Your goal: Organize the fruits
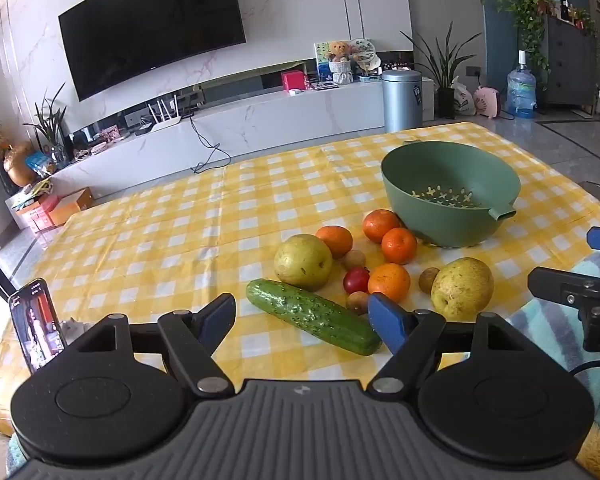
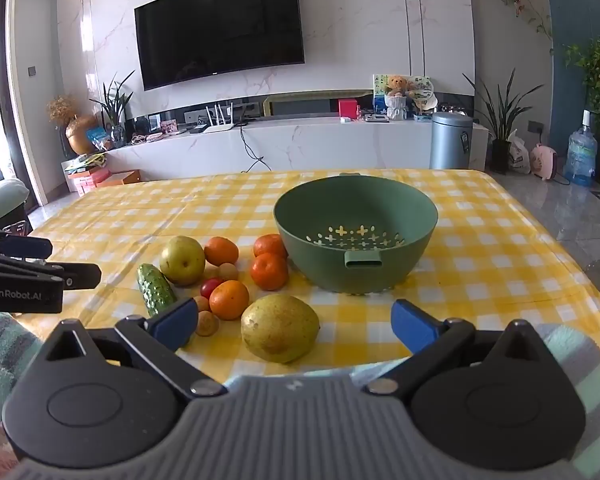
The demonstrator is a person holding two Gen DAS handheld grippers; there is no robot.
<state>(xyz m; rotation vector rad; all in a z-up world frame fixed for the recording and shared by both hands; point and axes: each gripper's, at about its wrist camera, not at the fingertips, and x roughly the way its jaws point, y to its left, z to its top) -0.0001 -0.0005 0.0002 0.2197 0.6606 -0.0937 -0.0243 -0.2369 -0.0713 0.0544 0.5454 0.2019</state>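
Currently, left wrist view: left gripper hangs over the near table edge, jaws wide apart, nothing between them but air above the cucumber. Fruit lies loose on the yellow check cloth: a pear behind the cucumber, a second pear further right, four oranges, e.g., a red tomato and small brown fruits among them. Green colander stands just behind the pile, with no fruit in it; one orange sits close against its wall. A phone is propped at the left. Right wrist view: right gripper also spread fully, holding nothing, with the near pear lying just ahead between its pads. Colander straight beyond. Nothing sorted yet, by my reading. Risks: round fruits are packed touching, so a pad closing on one could nudge neighbours and set them rolling toward the table edge; the pear is broad and smooth, so an off-centre pinch may squirt it out; the two grippers work close and could clash over the pile.
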